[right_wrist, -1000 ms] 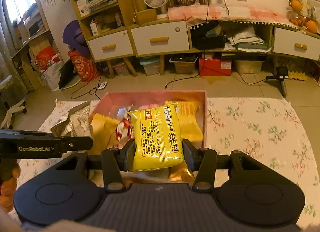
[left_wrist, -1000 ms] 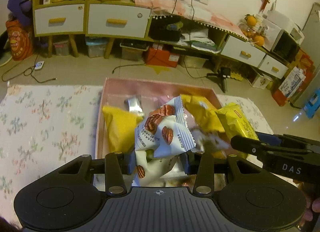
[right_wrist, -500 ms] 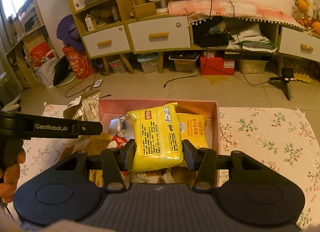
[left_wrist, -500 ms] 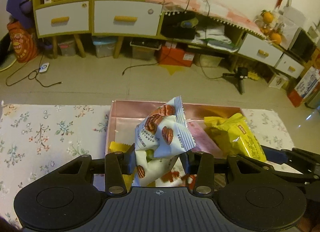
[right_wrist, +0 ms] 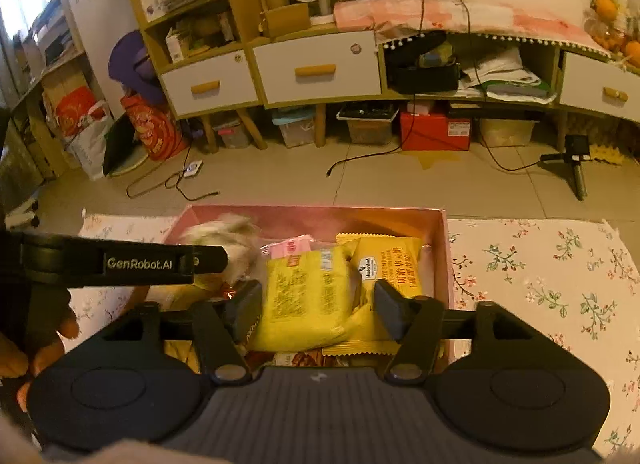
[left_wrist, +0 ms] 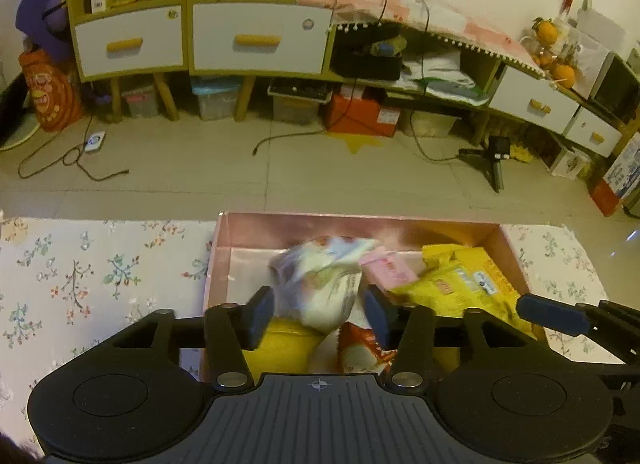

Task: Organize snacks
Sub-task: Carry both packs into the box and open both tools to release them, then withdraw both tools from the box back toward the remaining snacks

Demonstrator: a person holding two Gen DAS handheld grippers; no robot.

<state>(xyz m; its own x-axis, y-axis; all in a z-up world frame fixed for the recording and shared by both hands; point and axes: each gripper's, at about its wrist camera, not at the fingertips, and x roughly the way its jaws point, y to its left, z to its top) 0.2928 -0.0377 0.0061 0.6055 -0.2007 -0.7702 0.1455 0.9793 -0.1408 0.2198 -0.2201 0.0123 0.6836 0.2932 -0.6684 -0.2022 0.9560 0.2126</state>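
Note:
A pink box (left_wrist: pixel 352 220) sits on the floral cloth, holding several snack packets. My left gripper (left_wrist: pixel 318 308) is open over the box. The white pecan packet (left_wrist: pixel 324 284) is blurred and free between its jaws, dropping into the box. My right gripper (right_wrist: pixel 316 304) is open too. The yellow packet (right_wrist: pixel 308 296) lies loose between its jaws on top of other snacks, next to a yellow biscuit packet (right_wrist: pixel 390 264). A pink packet (left_wrist: pixel 386 270) lies in the middle. The left gripper shows in the right wrist view (right_wrist: pixel 208 260); the right finger shows in the left wrist view (left_wrist: pixel 552 314).
The floral cloth (left_wrist: pixel 92 276) covers the table on both sides of the box (right_wrist: pixel 540 276). Beyond the table edge is tiled floor with cables, a small tripod (left_wrist: pixel 494 152) and low cabinets with white drawers (left_wrist: pixel 256 40).
Both grippers have opened. The white pecan packet has left the left jaws and is falling into the box. The yellow packet has dropped from the right jaws onto the snacks.

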